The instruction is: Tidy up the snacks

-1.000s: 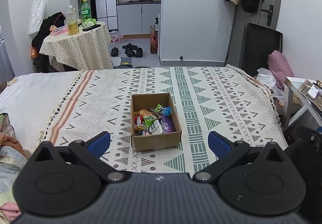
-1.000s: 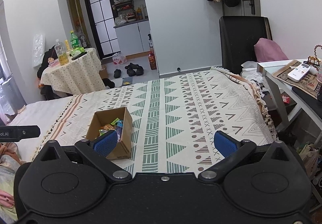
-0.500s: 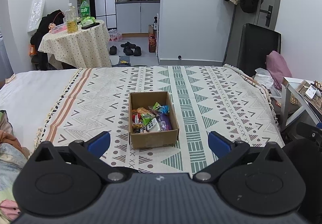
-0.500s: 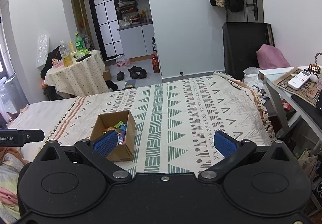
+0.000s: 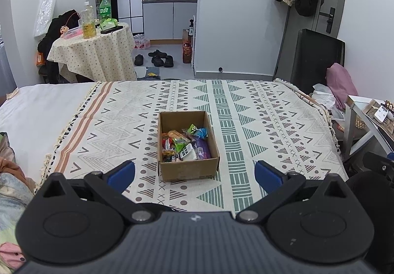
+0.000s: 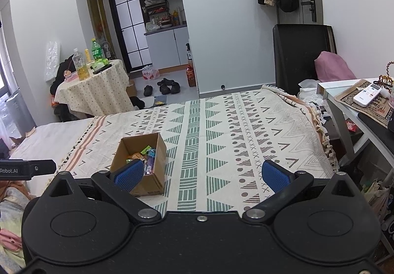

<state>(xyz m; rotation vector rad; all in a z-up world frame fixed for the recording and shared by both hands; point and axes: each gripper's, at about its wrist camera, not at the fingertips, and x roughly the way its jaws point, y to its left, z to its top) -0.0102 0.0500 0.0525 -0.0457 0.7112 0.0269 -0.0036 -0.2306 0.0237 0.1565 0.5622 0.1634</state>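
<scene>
A small open cardboard box (image 5: 188,170) stands on the patterned blanket (image 5: 258,121) covering the bed. Several wrapped snacks (image 5: 184,144) lie inside it, green, orange, blue and purple. My left gripper (image 5: 194,174) hangs open in front of the box, nearer to me than its front wall, holding nothing. In the right wrist view the same box (image 6: 157,151) sits low left, partly behind my left blue pad. My right gripper (image 6: 202,175) is open and holds nothing, over the blanket (image 6: 246,126) to the right of the box.
A round table (image 5: 93,52) with bottles stands beyond the bed on the left. A white side table (image 6: 349,99) with a remote is at the right edge. A black chair (image 5: 315,57) and shoes (image 5: 157,59) are on the floor behind. Bedding (image 5: 9,175) lies at left.
Both grippers have drifted slightly back and up, so the box looks a little farther off. The jaws have stayed open and the box has not moved.
</scene>
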